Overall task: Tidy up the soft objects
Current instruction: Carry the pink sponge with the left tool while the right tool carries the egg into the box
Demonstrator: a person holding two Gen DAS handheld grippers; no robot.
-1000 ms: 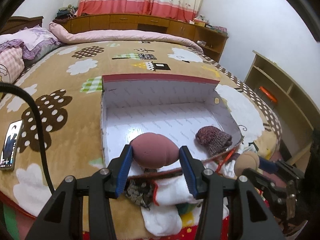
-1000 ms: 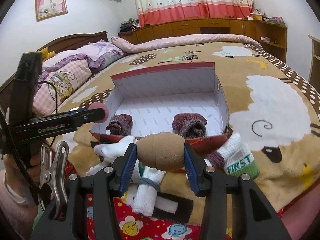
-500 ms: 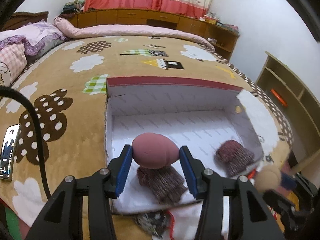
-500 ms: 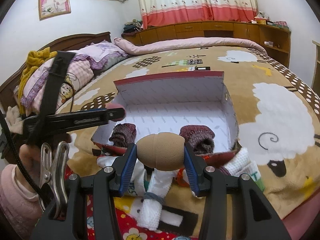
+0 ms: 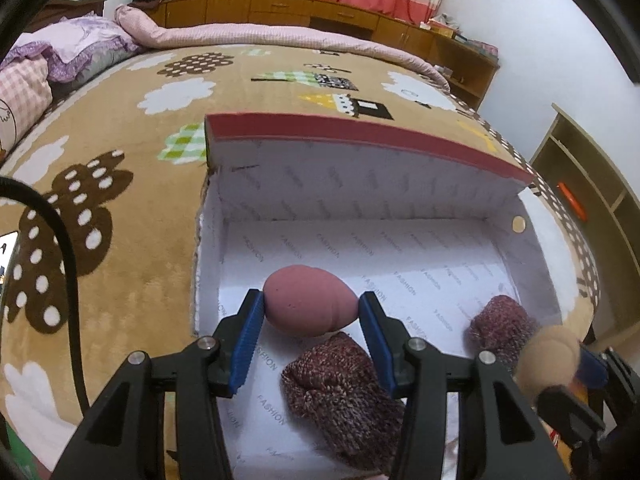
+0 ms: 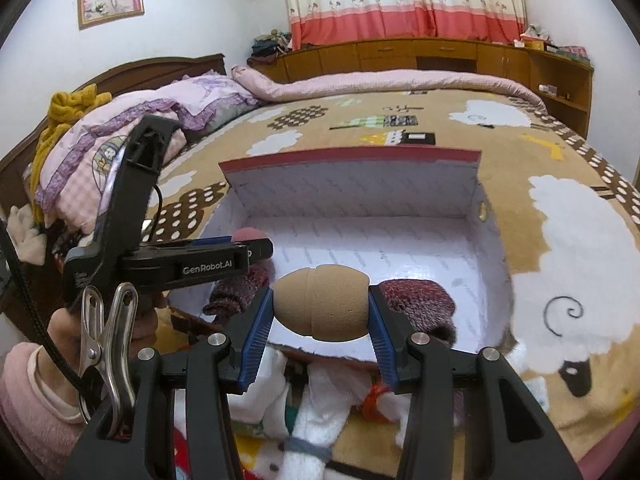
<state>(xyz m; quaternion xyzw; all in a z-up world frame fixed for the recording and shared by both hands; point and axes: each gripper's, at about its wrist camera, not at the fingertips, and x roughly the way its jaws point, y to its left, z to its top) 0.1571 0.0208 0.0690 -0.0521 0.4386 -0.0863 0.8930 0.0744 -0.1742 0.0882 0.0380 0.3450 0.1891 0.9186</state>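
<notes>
Bedroom setting: a bed spread with a tan cartoon-print blanket (image 5: 132, 280) carries an open shoe box (image 5: 360, 152), its red-edged lid standing up at the far side and its white printed lining exposed. Left gripper (image 5: 311, 312), seen from its own camera, is clamped end to end on a pink egg-shaped sponge (image 5: 310, 306); the sponge hangs above the near left part of the box floor. Right gripper (image 6: 320, 312) is likewise clamped on a tan egg-shaped sponge (image 6: 322, 306), poised at the near wall of the box, over the rim or just short of it. Two rolled maroon knit socks lie on the box floor, the left sock (image 5: 340, 396) directly below and in front of the left gripper, the right sock (image 5: 500, 328) nearer the right wall. A heap of white socks (image 6: 316, 412) lies on the blanket outside the near wall.

Judged step: depositing both sponges in the box. To do this well, each sponge is best carried clear over the near rim and lowered to bare lining rather than onto a sock, since an egg shape set on a rounded roll is likely to tumble. The left sponge suits the empty strip left of the near sock; the right sponge suits the gap between the two socks or the open floor beyond them. Releasing low, with the jaws opened slowly, limits bounce and rolling.
</notes>
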